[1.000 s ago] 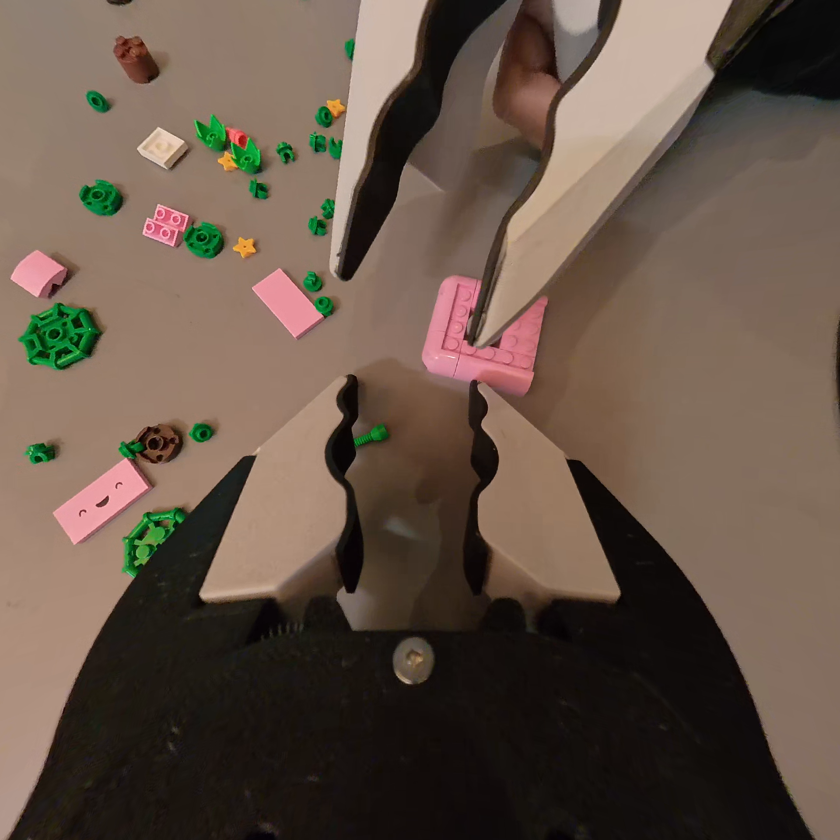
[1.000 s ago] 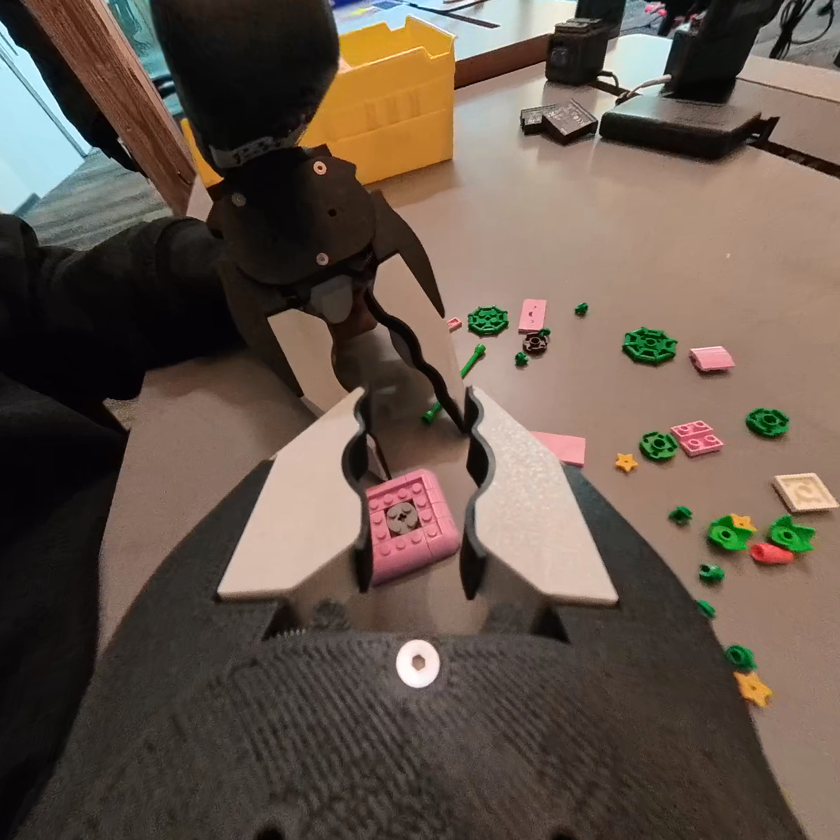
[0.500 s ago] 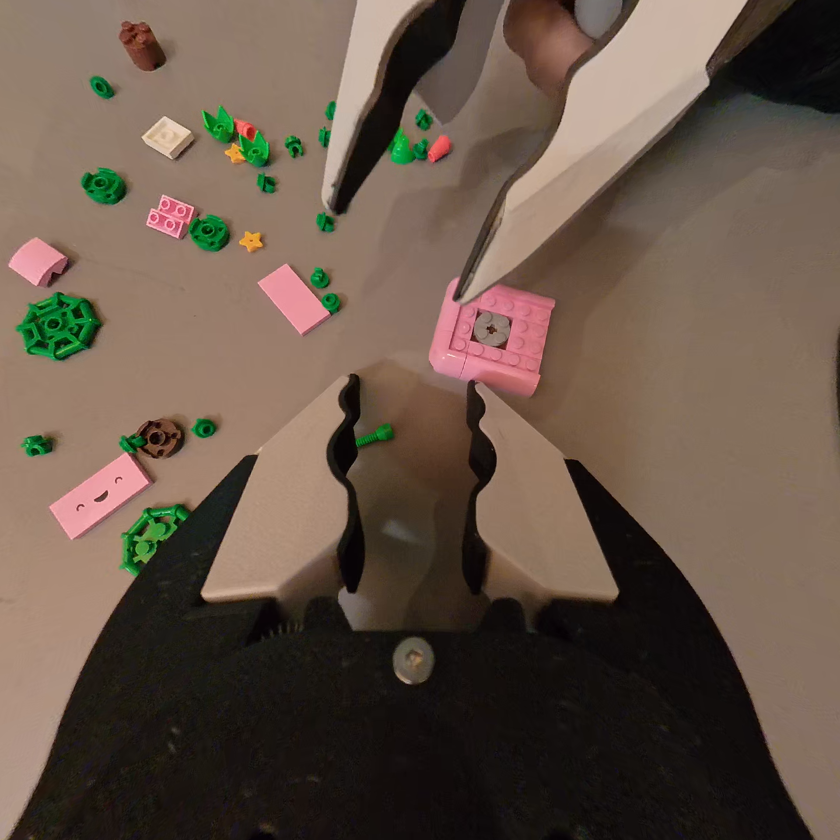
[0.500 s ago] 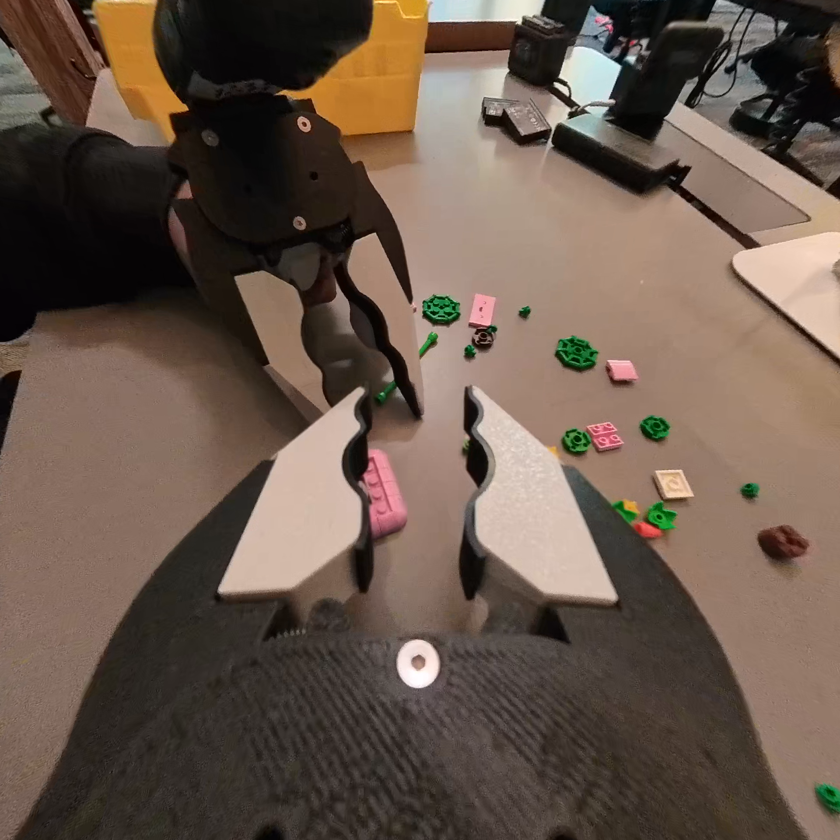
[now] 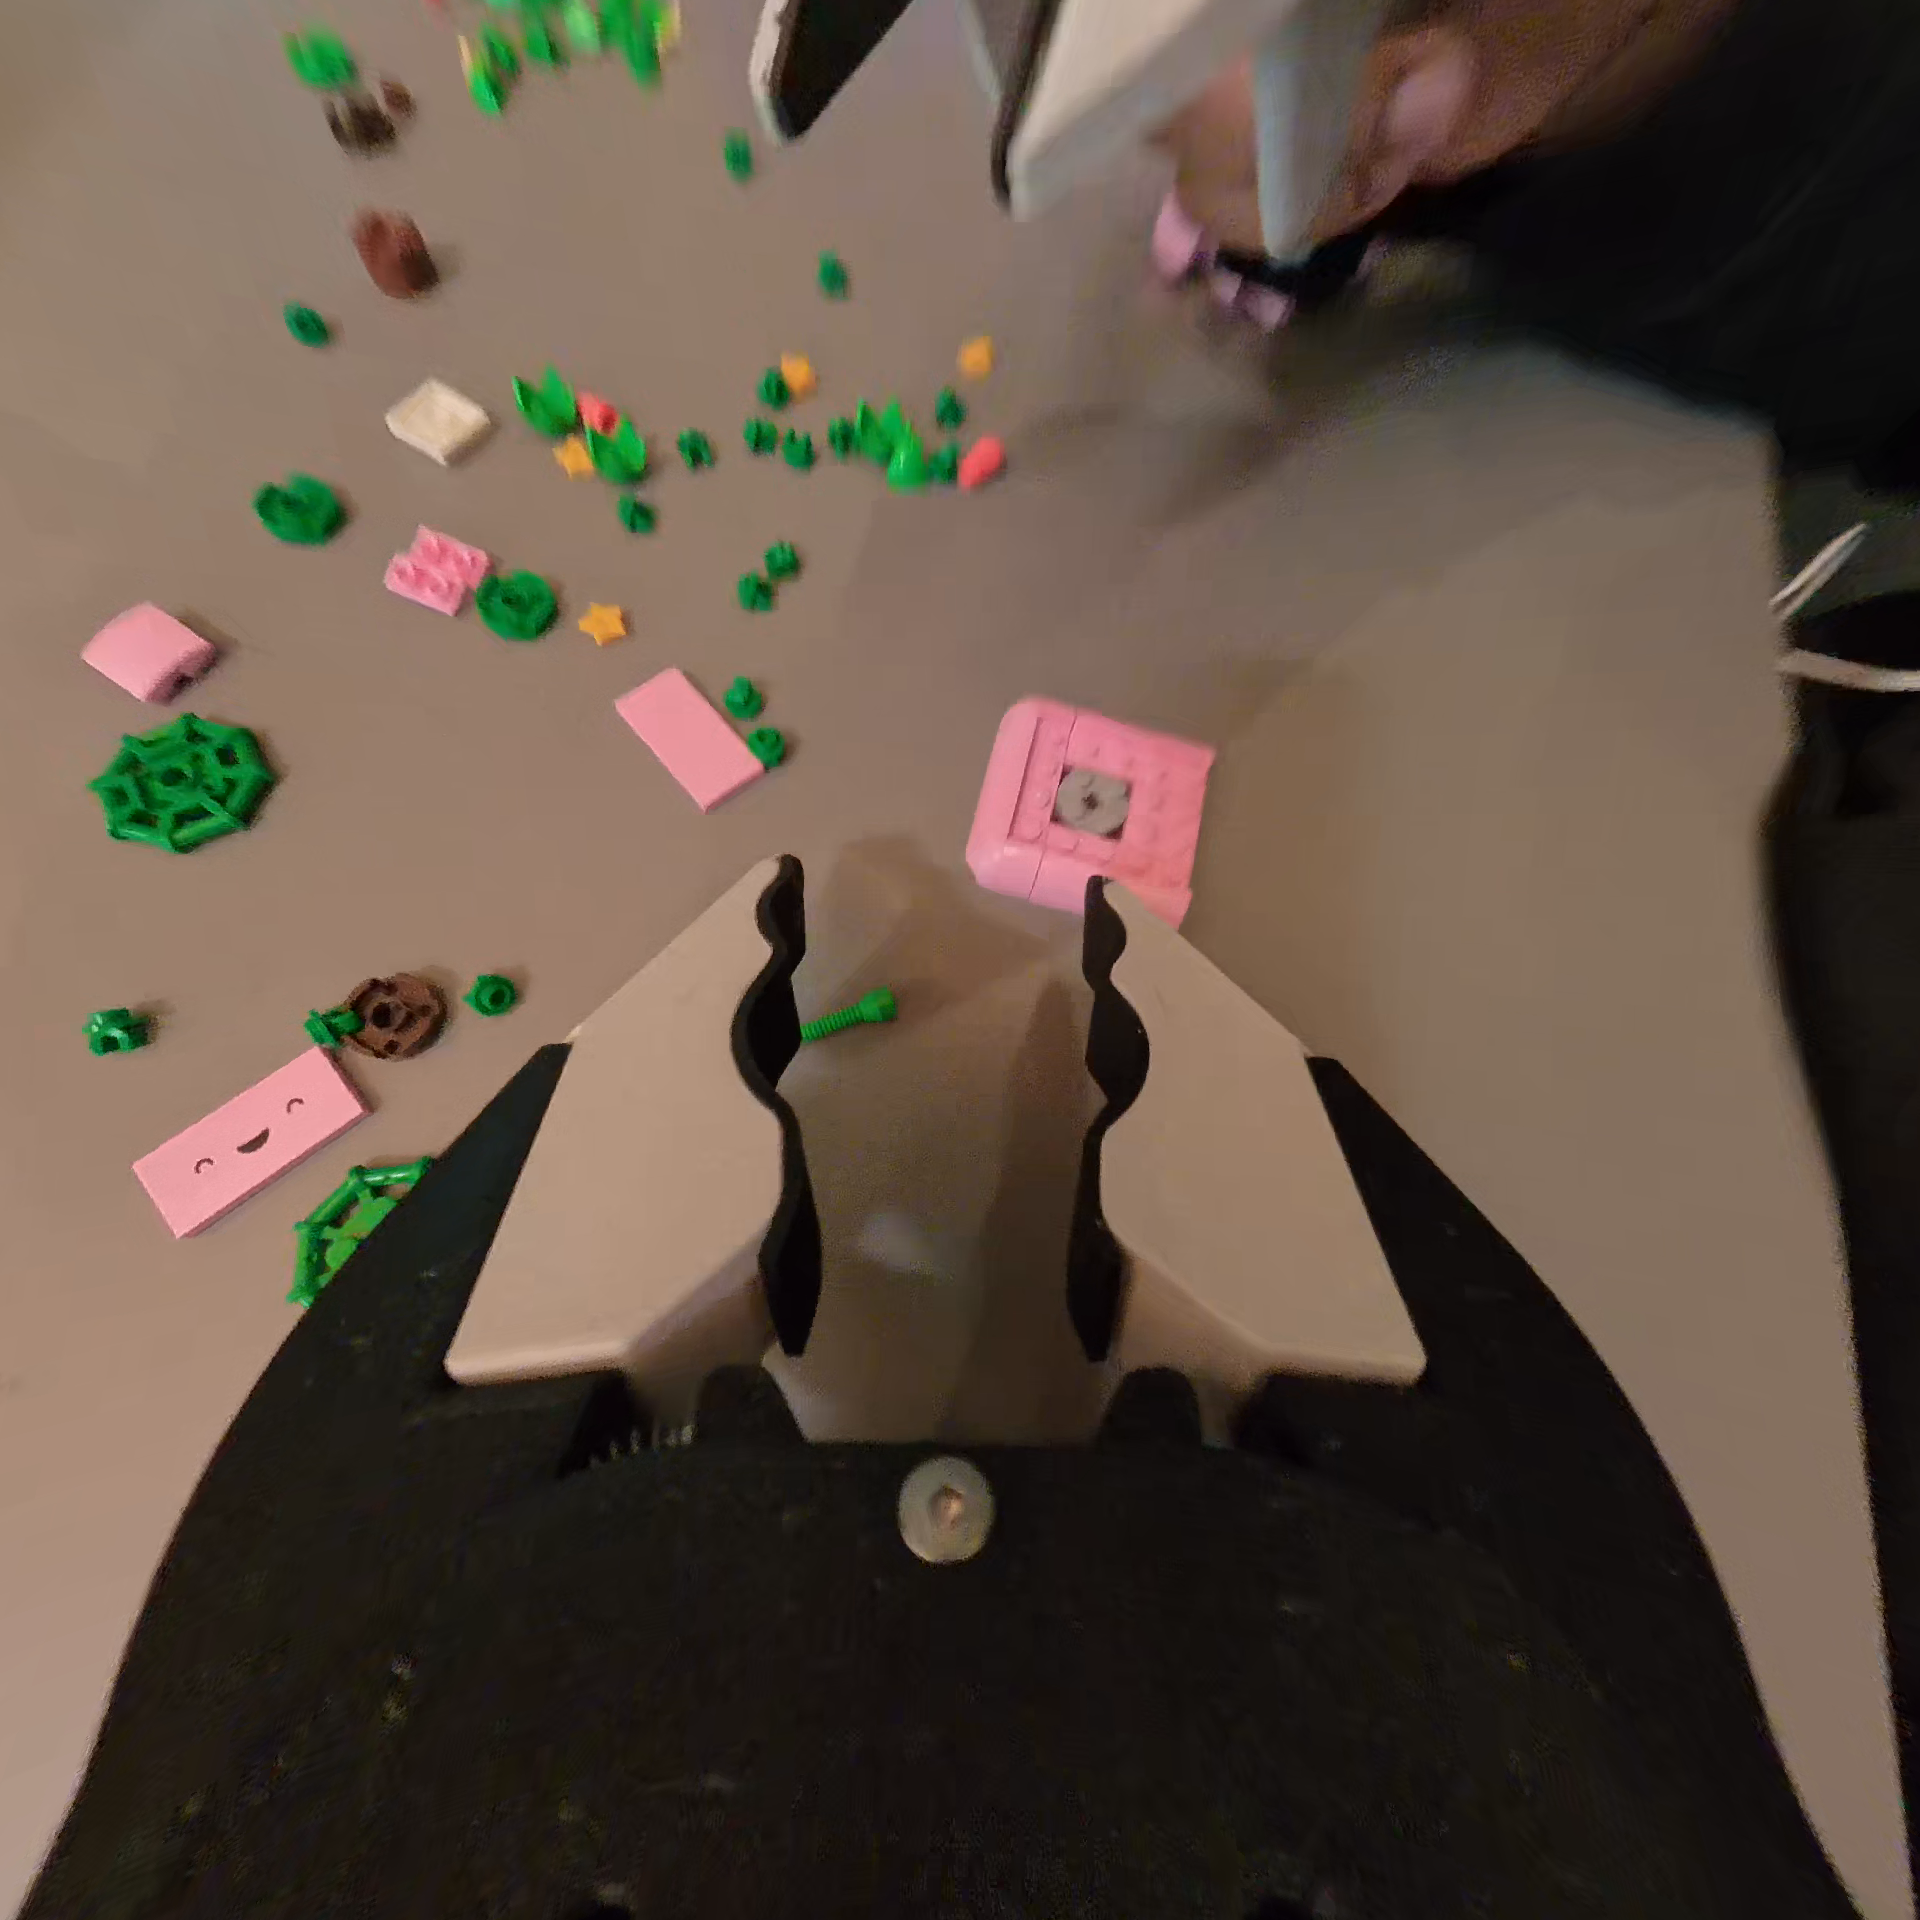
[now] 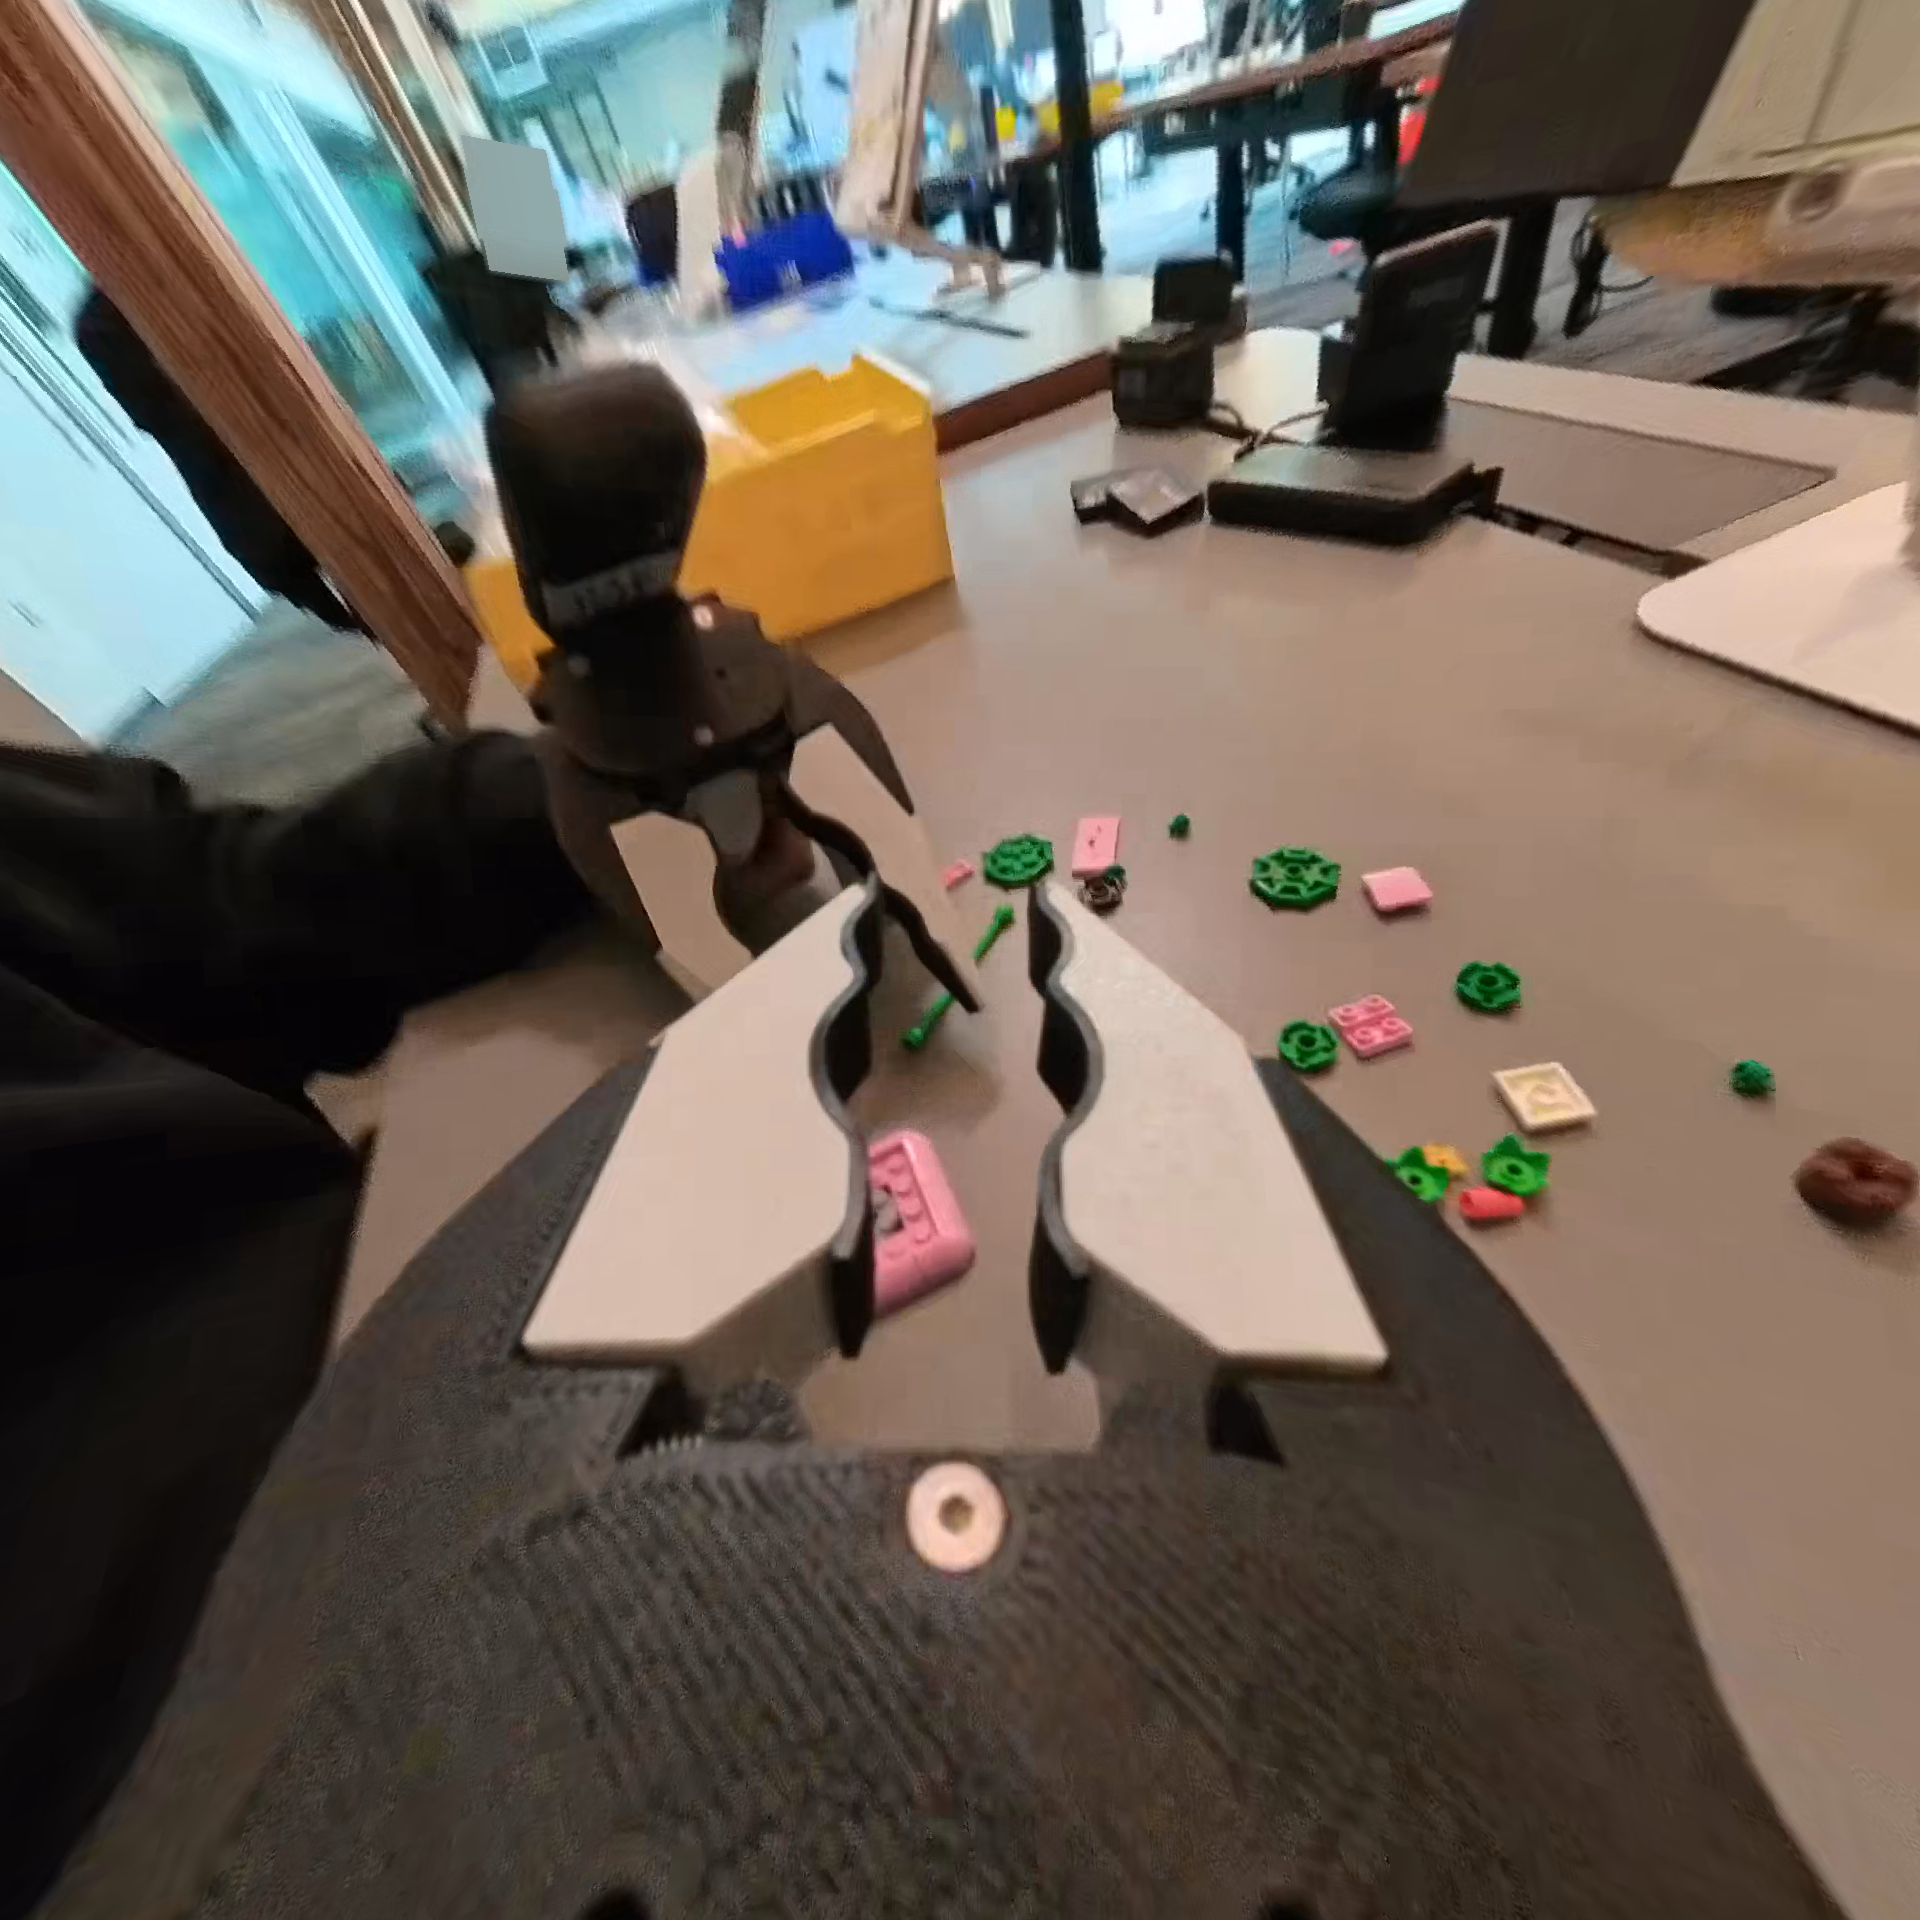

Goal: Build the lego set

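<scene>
Just ahead of the left hand-held gripper (image 5: 940, 894), slightly to its right-hand fingertip side, sits the pink square assembly (image 5: 1091, 805) w/ a grey round piece in its centre, flat on the grey surface (image 5: 1455, 935). Left hand-held gripper is released, nothing between its fingers; a green pin (image 5: 850, 1013) lies on the surface under the gap. Loose pcs spread off to its left: pink smiley tile (image 5: 249, 1141), plain pink tile (image 5: 688, 736), green web piece (image 5: 182, 781), brown round plate (image 5: 395, 1016). Far ahead the right hand-held gripper (image 5: 894, 135) is blurred, up off the surface.

Right wrist view: right hand-held gripper (image 6: 956, 899) also released and empty; the pink assembly (image 6: 920, 1216) lies below and near its base, partly hidden behind its left finger, not touching as far as I can tell. Left hand-held gripper (image 6: 852, 914) stands opposite, tips down at the surface.

Risk, my guess: frames are motion-blurred, so a fast approach could clip the assembly and skid it, since nothing holds it down. The green pin could get knocked away or trapped if the left one closes where it is. Small green pcs scatter easily.
</scene>
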Demonstrator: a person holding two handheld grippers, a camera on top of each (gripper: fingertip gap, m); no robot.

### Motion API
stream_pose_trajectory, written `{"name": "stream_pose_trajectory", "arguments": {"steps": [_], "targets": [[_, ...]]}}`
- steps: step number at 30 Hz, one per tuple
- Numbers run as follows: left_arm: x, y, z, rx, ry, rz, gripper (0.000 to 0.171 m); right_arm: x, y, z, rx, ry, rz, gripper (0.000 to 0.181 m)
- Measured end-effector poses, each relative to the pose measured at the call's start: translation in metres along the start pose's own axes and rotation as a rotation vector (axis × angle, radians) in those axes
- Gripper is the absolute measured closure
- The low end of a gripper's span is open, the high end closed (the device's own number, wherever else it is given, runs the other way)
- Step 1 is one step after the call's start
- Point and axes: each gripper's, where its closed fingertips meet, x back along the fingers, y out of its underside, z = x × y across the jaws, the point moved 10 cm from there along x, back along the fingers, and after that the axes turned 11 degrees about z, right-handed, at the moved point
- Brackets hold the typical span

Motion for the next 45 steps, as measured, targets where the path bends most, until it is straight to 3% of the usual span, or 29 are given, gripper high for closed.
{"name": "stream_pose_trajectory", "arguments": {"steps": [2, 4, 10, 13, 16, 29, 38, 45], "targets": [[0.014, -0.004, -0.007, 0.065, 0.023, 0.143, 0.121, 0.014, -0.013, 0.014, -0.150, -0.020, 0.106, 0.154], [0.023, -0.006, -0.017, 0.099, -0.018, 0.205, 0.120, 0.026, -0.020, 0.026, -0.184, 0.009, 0.158, 0.154], [0.035, -0.001, -0.042, 0.105, -0.347, 0.186, 0.131, 0.047, -0.027, 0.048, -0.049, 0.181, 0.159, 0.156], [0.047, 0.001, -0.053, 0.079, -0.519, 0.180, 0.144, 0.048, -0.027, 0.049, -0.071, 0.171, 0.175, 0.156], [0.057, 0.000, -0.056, 0.049, -0.605, 0.207, 0.160, 0.048, -0.028, 0.047, -0.070, 0.157, 0.174, 0.156], [0.059, 0.003, -0.059, 0.055, -0.664, 0.203, 0.167, 0.077, -0.047, 0.055, 0.200, 0.382, 0.174, 0.159], [0.057, 0.003, -0.059, 0.078, -0.651, 0.208, 0.167, 0.123, -0.061, 0.067, 0.623, 0.848, 0.083, 0.168], [0.054, 0.004, -0.058, 0.069, -0.644, 0.192, 0.166, 0.120, -0.051, 0.074, 0.518, 0.776, 0.082, 0.158]]}}
